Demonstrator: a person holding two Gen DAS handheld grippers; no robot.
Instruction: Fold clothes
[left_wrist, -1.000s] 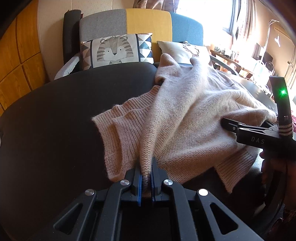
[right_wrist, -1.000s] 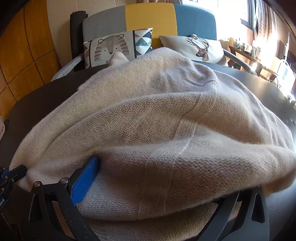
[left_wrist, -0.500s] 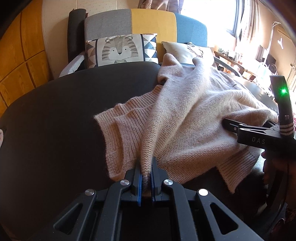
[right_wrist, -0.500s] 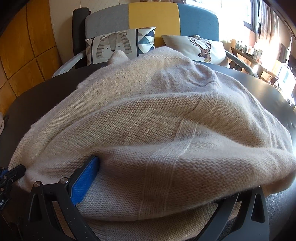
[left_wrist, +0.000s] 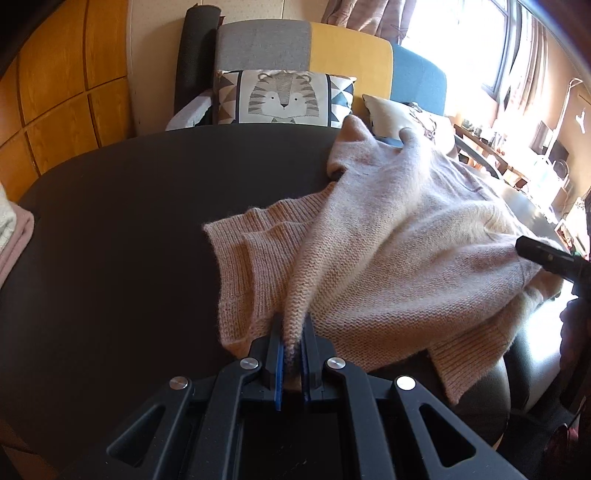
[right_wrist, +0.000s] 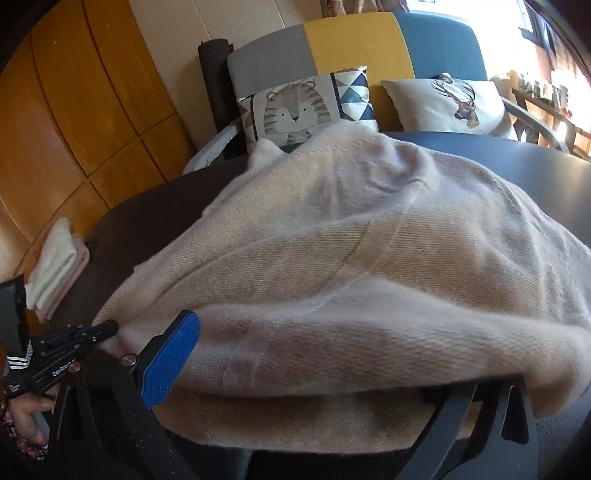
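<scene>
We've slid left along the dark table (left_wrist: 110, 221) since a second ago, and the folded pile (right_wrist: 55, 266) now shows. Our left gripper (left_wrist: 291, 354) stays clenched on the pink sweater (left_wrist: 388, 240), which trails rightward toward our right gripper (right_wrist: 332, 376), its wide-spread fingers draped under knit, no pinch visible.

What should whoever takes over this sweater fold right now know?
Left claw: shut on a ridge of the pink knit sweater.
Right claw: jaws stand wide apart, sweater bulk draped across them; not pinching.
Sweater lies bunched on the dark round table, not yet folded.
Folded cloths are stacked at the table's edge.
Left: spread the sweater flat, fold it.
</scene>
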